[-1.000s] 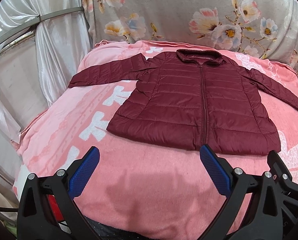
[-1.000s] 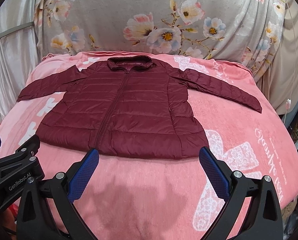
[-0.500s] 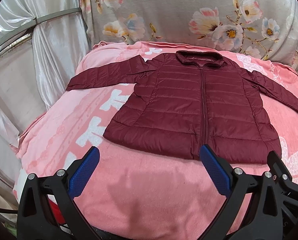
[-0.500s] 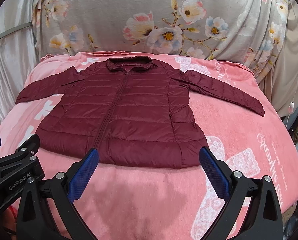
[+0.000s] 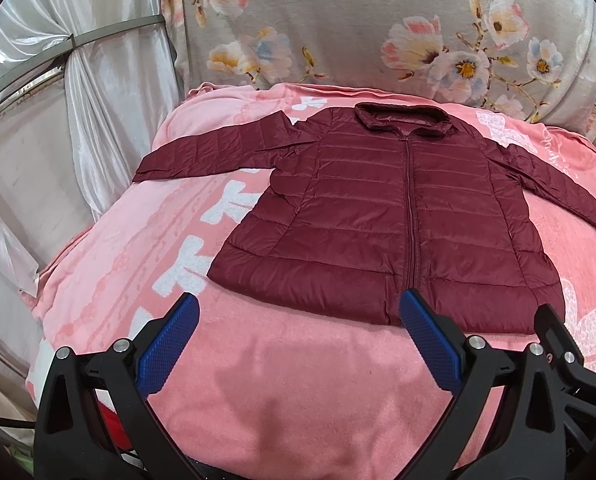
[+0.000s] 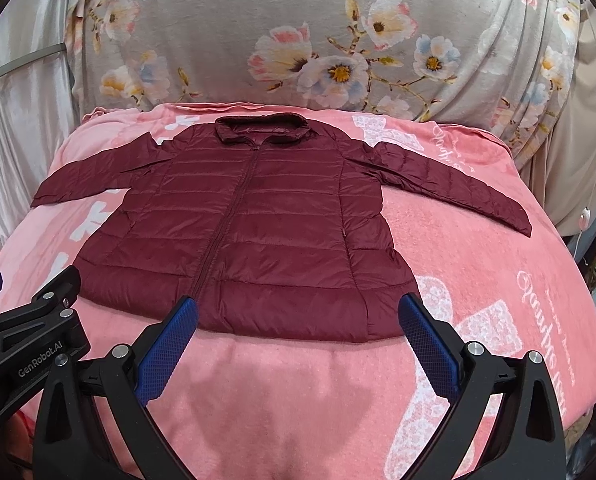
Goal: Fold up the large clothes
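Maroon quilted puffer jacket (image 5: 397, 216), zipped and face up, spread flat across the middle of a bed under a pink fleece blanket (image 5: 298, 392), collar toward the far edge by the floral cloth (image 5: 377, 28), hem toward the near edge.

At the left edge, satin curtain (image 5: 38, 128) hanging just beside the bed. Left sleeve (image 5: 210, 150) stretched out toward the bed's left edge, cuff close to the drop-off. Left tongs (image 5: 298, 344) released, blue pads wide apart, hovering over bare blanket just short of the hem, gripping nothing. Right tongs (image 6: 298, 344) likewise released and empty, pads level with the hem's right half. Right sleeve (image 6: 457, 184) angled out toward the bed's right edge.

Folding not yet begun, judging by the flat layout.

Likely trouble: slick nylon shell sliding out of a shallow pinch; puffy filling springing a fold back open; soft fleece bunching and getting caught along with the hem; a sleeve slipping over the bed's side if dragged.

Shell glossy, stitched in horizontal channels, lightly padded; blanket plush and matte with white printed motifs; pads finely knurled.
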`<state>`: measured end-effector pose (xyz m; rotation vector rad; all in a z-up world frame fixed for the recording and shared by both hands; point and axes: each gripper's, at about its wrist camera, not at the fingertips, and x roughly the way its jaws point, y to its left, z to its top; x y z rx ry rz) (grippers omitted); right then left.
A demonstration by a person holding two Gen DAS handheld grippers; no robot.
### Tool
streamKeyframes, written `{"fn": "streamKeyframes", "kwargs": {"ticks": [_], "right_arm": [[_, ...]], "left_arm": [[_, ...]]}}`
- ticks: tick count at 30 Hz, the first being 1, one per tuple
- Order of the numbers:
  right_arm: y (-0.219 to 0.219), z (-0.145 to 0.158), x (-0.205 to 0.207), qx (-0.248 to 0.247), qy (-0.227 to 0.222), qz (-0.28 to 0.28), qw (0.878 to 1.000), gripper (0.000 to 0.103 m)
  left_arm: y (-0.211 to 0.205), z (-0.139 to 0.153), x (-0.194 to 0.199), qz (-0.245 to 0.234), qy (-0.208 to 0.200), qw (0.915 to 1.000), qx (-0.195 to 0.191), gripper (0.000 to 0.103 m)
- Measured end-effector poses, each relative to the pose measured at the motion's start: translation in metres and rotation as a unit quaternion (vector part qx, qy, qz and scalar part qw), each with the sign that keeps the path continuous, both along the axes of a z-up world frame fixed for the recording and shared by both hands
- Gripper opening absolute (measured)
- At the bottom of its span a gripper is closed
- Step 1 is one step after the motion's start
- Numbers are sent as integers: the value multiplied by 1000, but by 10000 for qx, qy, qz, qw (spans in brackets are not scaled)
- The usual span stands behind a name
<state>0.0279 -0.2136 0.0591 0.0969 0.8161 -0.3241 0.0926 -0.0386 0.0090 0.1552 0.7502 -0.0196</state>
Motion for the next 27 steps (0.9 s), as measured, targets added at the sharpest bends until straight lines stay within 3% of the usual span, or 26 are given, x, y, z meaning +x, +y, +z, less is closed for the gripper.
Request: {"fn": "streamKeyframes", "kwargs": {"ticks": [27], "right_arm": [[7,-2,-2,-42,-27,-20,10000,98]], "left_arm": [[3,-2,-1,15,-11,10000,-19,98]]}}
